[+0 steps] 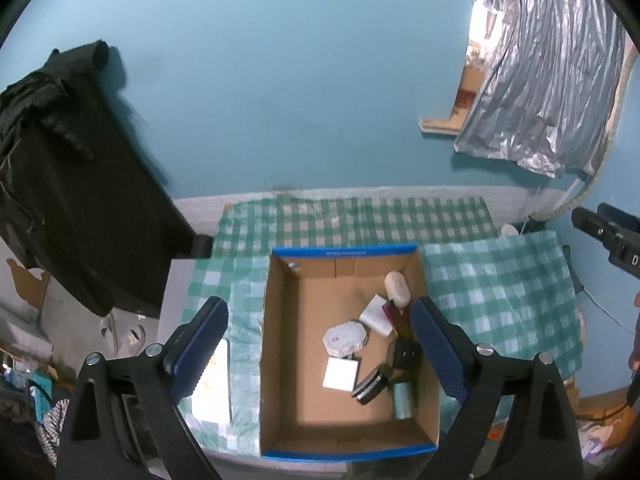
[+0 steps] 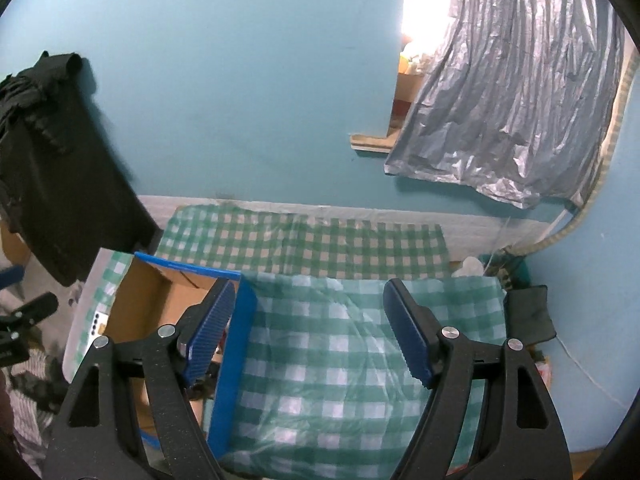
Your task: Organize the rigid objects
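Holding my left claw (image 1: pixel 320 354) spread wide and empty, I see the blue-rimmed brown cardboard box (image 1: pixel 280 380) directly below and between its blue ribbed pads; inside, toward the right pad, lie a round white tin (image 1: pixel 344 338), a flat white square (image 1: pixel 340 374), a cream oval case (image 1: pixel 397 288) and a silvery cylinder (image 1: pixel 401 398); my right claw (image 2: pixel 308 336) is likewise released, nothing between its pads, over the green-and-white checked cloth (image 2: pixel 332 352), the box beside its left pad.

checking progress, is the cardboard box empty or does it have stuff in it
Not empty. The brown cardboard box with blue rim holds several small items, among them a white square tile and a round white tin.
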Demonstrator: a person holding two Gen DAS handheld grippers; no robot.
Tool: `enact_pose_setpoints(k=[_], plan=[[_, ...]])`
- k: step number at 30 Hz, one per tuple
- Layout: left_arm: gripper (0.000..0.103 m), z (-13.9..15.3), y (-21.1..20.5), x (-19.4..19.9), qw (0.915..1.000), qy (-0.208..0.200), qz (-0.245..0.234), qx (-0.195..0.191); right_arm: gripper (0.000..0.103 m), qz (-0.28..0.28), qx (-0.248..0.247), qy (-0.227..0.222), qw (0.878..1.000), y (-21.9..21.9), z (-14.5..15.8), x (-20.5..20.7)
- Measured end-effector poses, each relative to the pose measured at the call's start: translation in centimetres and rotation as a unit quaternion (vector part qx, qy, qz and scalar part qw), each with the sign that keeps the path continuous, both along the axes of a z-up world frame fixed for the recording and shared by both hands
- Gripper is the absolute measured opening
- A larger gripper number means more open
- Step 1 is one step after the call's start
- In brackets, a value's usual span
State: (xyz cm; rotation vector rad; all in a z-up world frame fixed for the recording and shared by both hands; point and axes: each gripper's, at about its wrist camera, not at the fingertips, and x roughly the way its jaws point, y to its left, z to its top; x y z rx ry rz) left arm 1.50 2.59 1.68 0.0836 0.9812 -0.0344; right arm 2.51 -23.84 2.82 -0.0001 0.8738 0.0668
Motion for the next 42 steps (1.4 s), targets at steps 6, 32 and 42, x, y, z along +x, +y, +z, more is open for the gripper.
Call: enact_pose_setpoints(k=[6, 32, 42], plan=[[0.100, 0.4, -0.8, -0.7, 0.9996, -0.019, -0.010, 0.018, 0.076, 0.000, -0.006, -0.005, 1.000, -0.6, 0.0, -0.7], [0.102, -0.3, -0.7, -1.4, 0.9991, 0.013, 0.025, 0.031, 0.076, 0.013, -0.010, 0.001, 1.000, -0.5, -0.1, -0.1], [0.102, -0.4, -1.0, -1.1, 0.9990, 0.018, 0.021, 0.034, 0.076, 0.014, -0.009, 0.003, 1.000, -0.5, -0.2, 0.0]])
